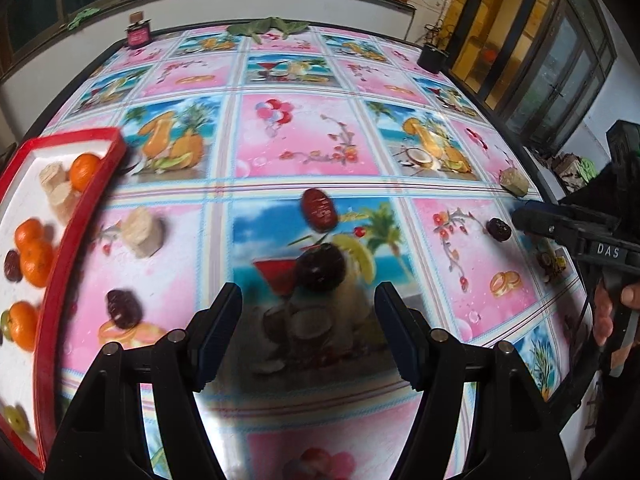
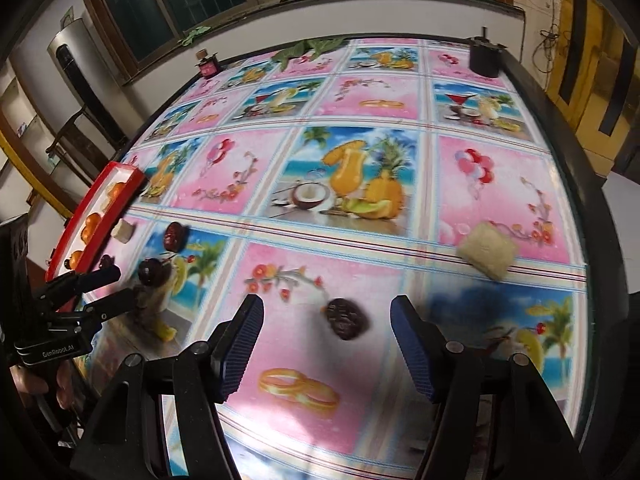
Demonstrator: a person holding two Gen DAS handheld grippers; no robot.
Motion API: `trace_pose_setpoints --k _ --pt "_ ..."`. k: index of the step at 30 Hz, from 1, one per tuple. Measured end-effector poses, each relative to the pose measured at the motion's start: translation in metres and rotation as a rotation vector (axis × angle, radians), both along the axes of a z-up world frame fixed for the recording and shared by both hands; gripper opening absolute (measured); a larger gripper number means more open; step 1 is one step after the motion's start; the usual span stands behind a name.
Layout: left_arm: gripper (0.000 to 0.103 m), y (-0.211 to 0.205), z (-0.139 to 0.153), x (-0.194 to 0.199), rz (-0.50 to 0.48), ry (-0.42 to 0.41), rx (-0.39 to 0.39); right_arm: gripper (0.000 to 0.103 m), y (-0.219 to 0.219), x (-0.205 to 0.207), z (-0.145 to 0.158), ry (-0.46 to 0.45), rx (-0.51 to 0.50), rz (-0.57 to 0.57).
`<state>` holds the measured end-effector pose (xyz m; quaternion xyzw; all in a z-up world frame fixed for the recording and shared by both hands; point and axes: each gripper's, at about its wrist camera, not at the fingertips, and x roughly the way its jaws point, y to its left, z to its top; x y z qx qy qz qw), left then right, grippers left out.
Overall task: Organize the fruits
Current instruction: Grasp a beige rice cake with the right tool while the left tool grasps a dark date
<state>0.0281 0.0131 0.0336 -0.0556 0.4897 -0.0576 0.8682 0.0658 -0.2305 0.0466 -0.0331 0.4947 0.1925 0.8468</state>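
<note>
My left gripper (image 1: pixel 308 300) is open just short of a dark round date (image 1: pixel 321 267) on the patterned tablecloth. A red date (image 1: pixel 319 210) lies beyond it and another dark date (image 1: pixel 123 309) to its left. A pale cake piece (image 1: pixel 142 232) lies by the red tray (image 1: pixel 48 280), which holds tangerines (image 1: pixel 34 256), cake pieces and a date. My right gripper (image 2: pixel 326 312) is open around a dark date (image 2: pixel 346 318) on the cloth. That date (image 1: pixel 499 229) and the right gripper (image 1: pixel 532 218) also show in the left wrist view.
A pale cake piece (image 2: pixel 486 250) lies right of my right gripper. A pink jar (image 1: pixel 138 34) and a black pot (image 1: pixel 432 58) stand at the far table edge, with green leaves (image 1: pixel 268 26) between. The left gripper (image 2: pixel 104 288) shows at left in the right wrist view.
</note>
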Motion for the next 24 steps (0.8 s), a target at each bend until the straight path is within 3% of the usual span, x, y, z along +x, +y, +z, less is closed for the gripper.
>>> trace_pose_setpoints --k 12,18,19,21,24 --pt "0.068 -0.008 -0.005 0.012 0.003 -0.003 0.01 0.066 -0.044 0.028 0.003 -0.052 -0.123 -0.136" --pt "0.068 -0.007 -0.009 0.019 0.02 0.001 0.006 0.065 -0.059 0.052 -0.011 -0.017 -0.112 -0.205" --pt "0.068 -0.008 -0.01 0.019 0.021 0.001 0.008 0.063 -0.06 0.055 -0.014 -0.01 -0.099 -0.215" --pt "0.067 -0.01 -0.011 0.021 0.017 0.004 0.015 0.042 -0.059 0.06 -0.021 0.008 -0.089 -0.232" --pt "0.059 -0.012 -0.014 0.023 0.01 0.002 0.032 0.042 -0.051 0.059 -0.023 -0.01 -0.093 -0.223"
